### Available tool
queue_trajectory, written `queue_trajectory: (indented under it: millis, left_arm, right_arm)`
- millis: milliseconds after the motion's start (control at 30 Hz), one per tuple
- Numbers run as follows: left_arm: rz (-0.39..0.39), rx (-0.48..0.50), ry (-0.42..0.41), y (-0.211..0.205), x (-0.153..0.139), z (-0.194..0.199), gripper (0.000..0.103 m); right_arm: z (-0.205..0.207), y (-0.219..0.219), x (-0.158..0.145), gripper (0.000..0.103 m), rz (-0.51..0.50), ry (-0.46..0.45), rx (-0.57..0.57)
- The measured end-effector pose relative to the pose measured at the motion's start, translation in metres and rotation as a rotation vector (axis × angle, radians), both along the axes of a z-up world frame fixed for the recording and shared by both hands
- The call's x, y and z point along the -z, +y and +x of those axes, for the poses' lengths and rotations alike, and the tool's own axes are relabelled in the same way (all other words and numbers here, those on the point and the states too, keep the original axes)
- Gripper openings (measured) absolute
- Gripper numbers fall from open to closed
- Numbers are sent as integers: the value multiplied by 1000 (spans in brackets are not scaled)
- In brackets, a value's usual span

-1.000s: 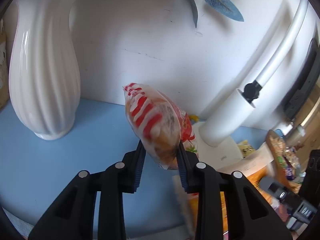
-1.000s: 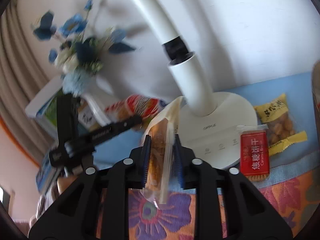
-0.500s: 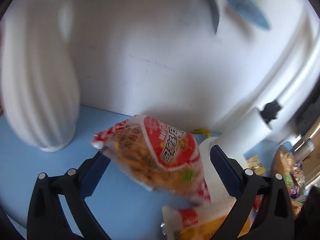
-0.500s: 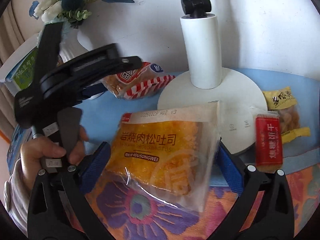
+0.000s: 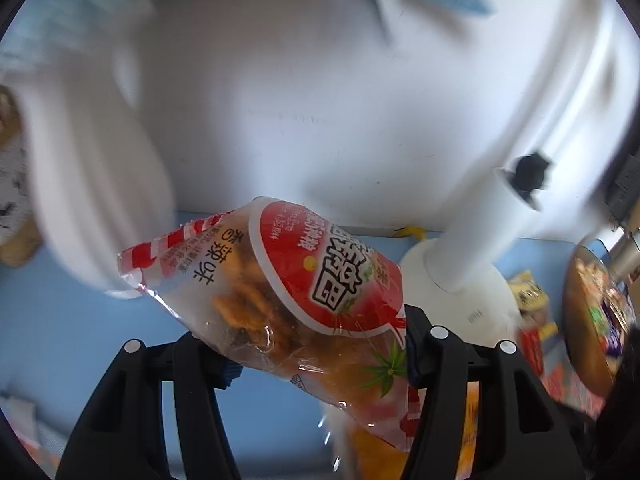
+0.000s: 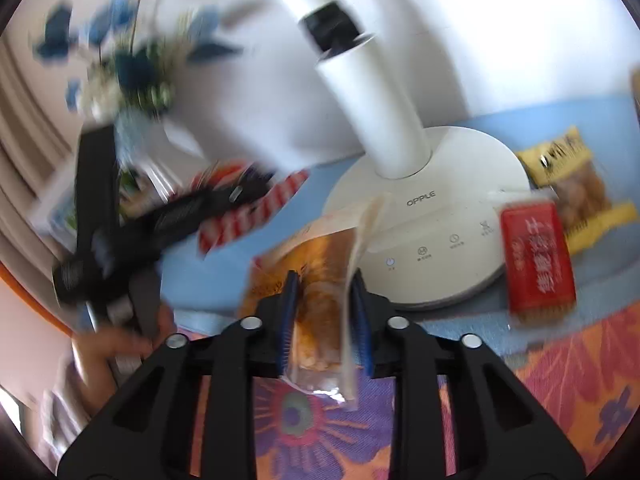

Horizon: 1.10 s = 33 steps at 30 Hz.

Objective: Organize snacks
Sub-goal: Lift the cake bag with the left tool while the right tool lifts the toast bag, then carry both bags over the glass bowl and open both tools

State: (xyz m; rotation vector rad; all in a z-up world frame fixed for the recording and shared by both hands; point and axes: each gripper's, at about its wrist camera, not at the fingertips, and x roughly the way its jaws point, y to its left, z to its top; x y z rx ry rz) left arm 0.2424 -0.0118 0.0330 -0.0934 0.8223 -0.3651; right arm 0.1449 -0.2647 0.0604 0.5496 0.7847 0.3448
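My left gripper (image 5: 316, 344) is shut on a red-and-white snack bag (image 5: 296, 280) of orange crisps, gripped across its width and held tilted above the blue table. My right gripper (image 6: 324, 316) is shut on a clear bag of orange pork-floss toast (image 6: 316, 280), held edge-on over the flowered cloth. The left gripper and its striped bag (image 6: 256, 212) show blurred at the left of the right wrist view. A red biscuit packet (image 6: 536, 256) and a yellow nut packet (image 6: 576, 184) lie by the lamp base.
A white desk lamp (image 6: 424, 208) with a round base stands against the wall. A white ribbed vase (image 5: 88, 184) with blue flowers stands left of it. A basket of snacks (image 5: 592, 312) sits at the far right. A flowered cloth (image 6: 560, 380) covers the near table.
Both grippers, open half a second ago with the bags lying between their fingers, have closed on the bags. The right bag now stands edge-on, and both views are blurred by motion.
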Motion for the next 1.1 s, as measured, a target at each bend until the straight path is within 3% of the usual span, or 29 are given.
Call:
queue_trajectory:
  millis: [233, 433, 833, 933, 1000, 1033, 1067, 1100]
  left_arm:
    - [-40, -6, -52, 32, -34, -58, 58]
    - [-70, 51, -103, 25, -59, -93, 58]
    - [-132, 232, -161, -81, -117, -116, 58]
    - [-165, 306, -176, -120, -131, -116, 58]
    - [-176, 366, -176, -149, -134, -117, 59]
    - [-178, 405, -165, -171, -131, -117, 61]
    - [-182, 440, -148, -191, -125, -116, 69]
    - [-179, 479, -125, -211, -116, -114, 80]
  right_arm:
    - [-70, -31, -47, 21, 66, -85, 78]
    - [-121, -73, -68, 21, 132, -137, 147]
    - [-132, -163, -174, 15, 64, -303, 296]
    - [-123, -204, -182, 15, 8, -264, 389]
    - [-112, -235, -169, 16, -33, -151, 484]
    - [-107, -249, -161, 23, -80, -90, 537]
    - [-100, -262, -152, 47, -146, -29, 566]
    - [-98, -269, -145, 61, -182, -4, 584]
